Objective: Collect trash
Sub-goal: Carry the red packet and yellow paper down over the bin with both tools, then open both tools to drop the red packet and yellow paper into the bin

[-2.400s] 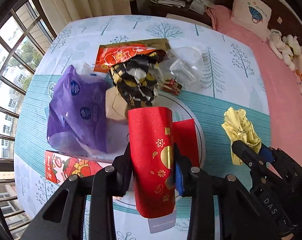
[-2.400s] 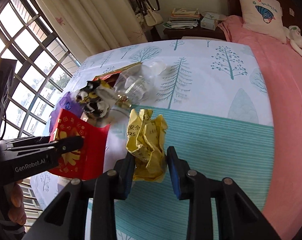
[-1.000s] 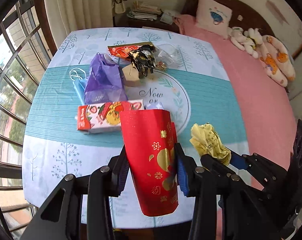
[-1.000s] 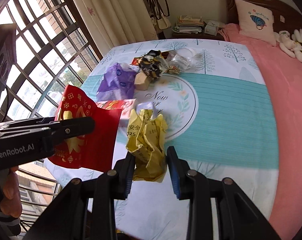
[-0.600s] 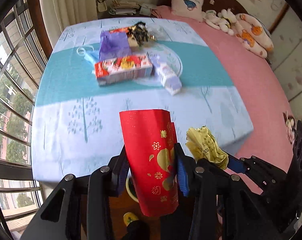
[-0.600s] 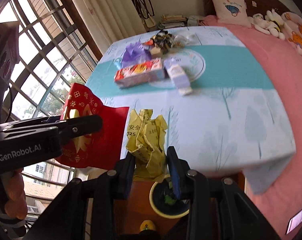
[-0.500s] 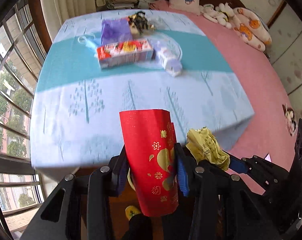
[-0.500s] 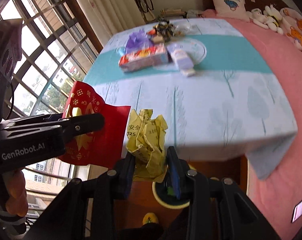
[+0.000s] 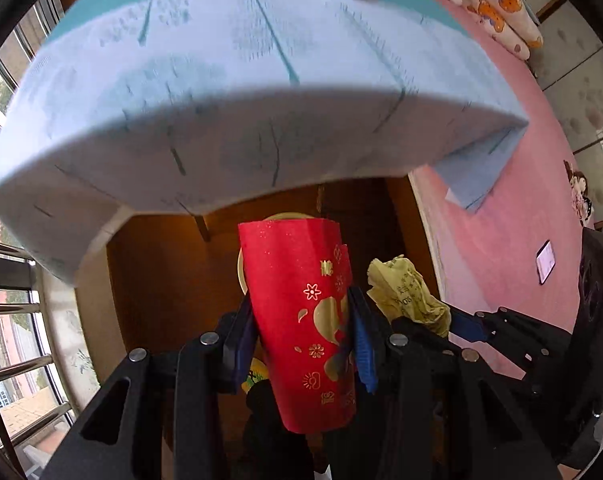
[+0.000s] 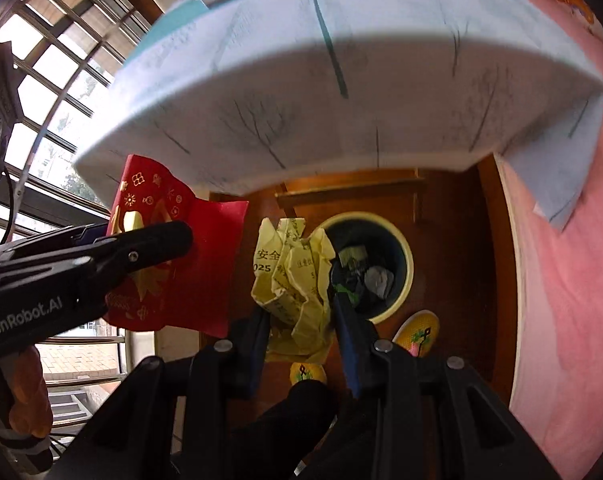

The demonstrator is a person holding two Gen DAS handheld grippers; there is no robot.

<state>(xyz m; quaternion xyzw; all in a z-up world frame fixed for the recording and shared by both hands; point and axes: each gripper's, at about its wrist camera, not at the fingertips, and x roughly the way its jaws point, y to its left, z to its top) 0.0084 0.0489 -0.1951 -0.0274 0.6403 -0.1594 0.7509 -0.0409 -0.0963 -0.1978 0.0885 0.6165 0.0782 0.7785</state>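
fingers (image 10: 343, 316) above bin (image 10: 406, 276); crumpled scraps (image 10: 375, 280) inside

Right tool (image 10: 301, 320) pinches yellow wrapper (image 10: 291, 276) above bin (image 10: 405, 256).

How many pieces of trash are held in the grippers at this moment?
2. A red envelope is clamped in the left gripper; a crumpled yellow paper is clamped in the right gripper. Smaller scraps behind them could be hidden.
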